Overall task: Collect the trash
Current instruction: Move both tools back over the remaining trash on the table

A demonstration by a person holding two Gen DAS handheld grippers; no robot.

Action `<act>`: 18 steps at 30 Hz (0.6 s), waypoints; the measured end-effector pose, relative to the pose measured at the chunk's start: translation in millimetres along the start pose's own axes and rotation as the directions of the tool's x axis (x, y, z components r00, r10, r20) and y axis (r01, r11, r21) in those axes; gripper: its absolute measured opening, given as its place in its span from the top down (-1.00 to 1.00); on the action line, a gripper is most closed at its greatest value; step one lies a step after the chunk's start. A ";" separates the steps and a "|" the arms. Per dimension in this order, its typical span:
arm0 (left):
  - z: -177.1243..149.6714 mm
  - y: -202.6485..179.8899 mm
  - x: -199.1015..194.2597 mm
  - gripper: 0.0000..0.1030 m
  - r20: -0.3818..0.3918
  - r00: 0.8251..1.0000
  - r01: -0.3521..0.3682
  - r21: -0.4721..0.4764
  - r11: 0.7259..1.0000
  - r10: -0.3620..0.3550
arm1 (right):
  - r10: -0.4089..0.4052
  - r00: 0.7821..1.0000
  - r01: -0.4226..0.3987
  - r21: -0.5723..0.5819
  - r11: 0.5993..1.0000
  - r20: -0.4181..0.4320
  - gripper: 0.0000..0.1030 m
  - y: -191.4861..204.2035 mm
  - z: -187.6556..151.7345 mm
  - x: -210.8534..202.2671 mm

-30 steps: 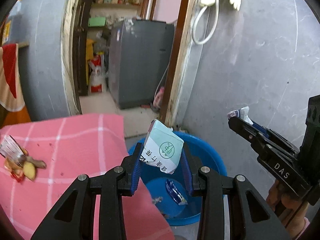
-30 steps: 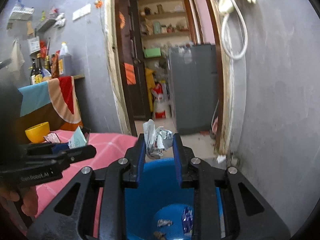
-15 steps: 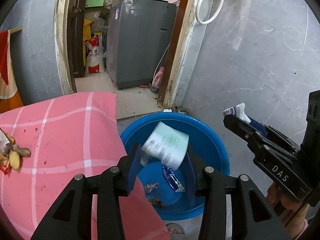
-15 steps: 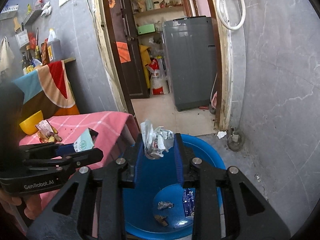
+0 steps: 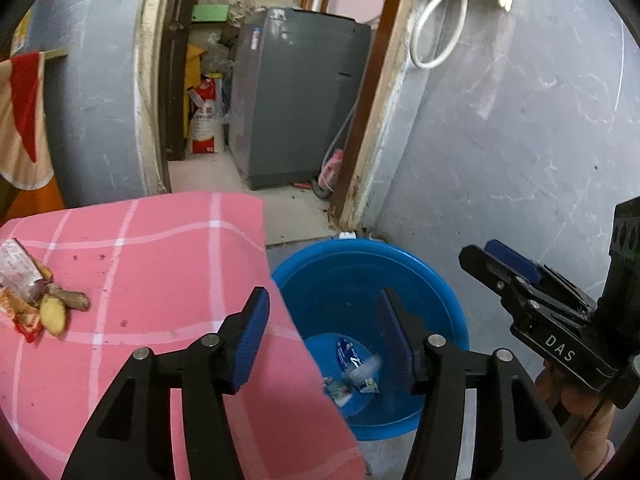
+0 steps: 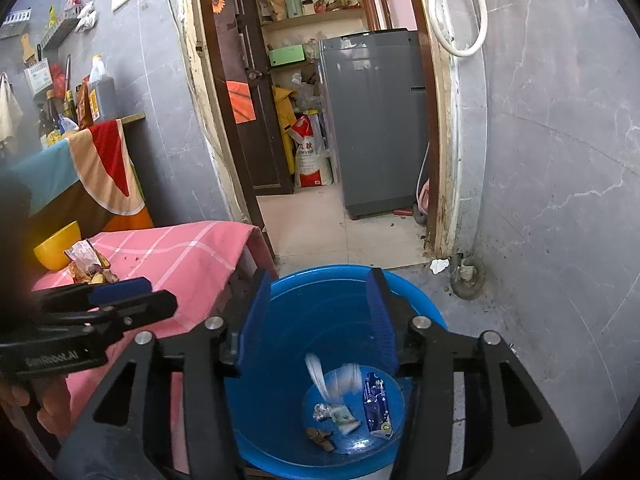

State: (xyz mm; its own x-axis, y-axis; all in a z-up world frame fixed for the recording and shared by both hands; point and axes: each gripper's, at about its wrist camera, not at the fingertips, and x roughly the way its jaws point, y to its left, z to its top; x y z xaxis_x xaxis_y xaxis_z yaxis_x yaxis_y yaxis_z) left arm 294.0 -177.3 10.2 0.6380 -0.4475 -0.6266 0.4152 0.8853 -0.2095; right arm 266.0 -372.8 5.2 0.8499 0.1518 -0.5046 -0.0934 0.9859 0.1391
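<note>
A blue plastic basin (image 5: 448, 304) (image 6: 288, 288) stands on the floor beside the pink checked tablecloth (image 5: 160, 264) (image 6: 180, 252). Both grippers hover over the basin. My left gripper (image 5: 324, 320) is opening with nothing between its blue pads. My right gripper (image 6: 316, 304) is opening too, and nothing is between its pads. A blurred crumpled wrapper (image 6: 336, 380) is falling inside the basin. Several wrappers lie at the bottom, among them a blue packet (image 6: 376, 404) (image 5: 348, 354). More trash and ginger pieces (image 5: 36, 292) (image 6: 88, 266) lie on the cloth.
A yellow bowl (image 6: 52, 248) sits at the table's far side. A grey marble wall (image 5: 520, 120) rises to the right of the basin. A doorway leads to a grey washing machine (image 6: 372, 120). A drain pipe (image 6: 464, 276) sticks out of the floor near the door frame.
Both grippers opened. The white-green packet left the left gripper and the crumpled wrapper left the right one; both dropped into the basin.
</note>
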 end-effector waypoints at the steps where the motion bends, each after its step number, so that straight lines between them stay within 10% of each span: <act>1: 0.3 3.2 -3.6 -0.12 0.012 1.000 -0.010 -0.005 1.000 0.010 | 0.001 1.000 -0.001 0.001 1.000 0.004 -0.22 1.4 0.9 -0.4; 10: 2.6 32.0 -43.7 -0.67 0.145 0.985 -0.083 -0.065 0.994 0.092 | 0.003 0.994 -0.003 -0.002 1.000 0.108 -0.85 23.9 14.1 -11.0; 18: -3.0 58.2 -89.5 -0.95 0.294 0.937 -0.163 -0.110 0.980 0.189 | 0.033 0.961 -0.016 -0.063 0.998 0.276 -1.00 63.1 21.7 -31.2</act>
State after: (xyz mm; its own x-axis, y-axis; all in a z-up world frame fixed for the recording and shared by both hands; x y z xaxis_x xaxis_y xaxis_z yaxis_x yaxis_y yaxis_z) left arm 259.1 -85.3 51.8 0.8670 -0.2891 -0.4058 0.2316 0.9550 -0.1853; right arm 244.8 -316.9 48.2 0.9565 0.1587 -0.2447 -0.1397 0.9858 0.0934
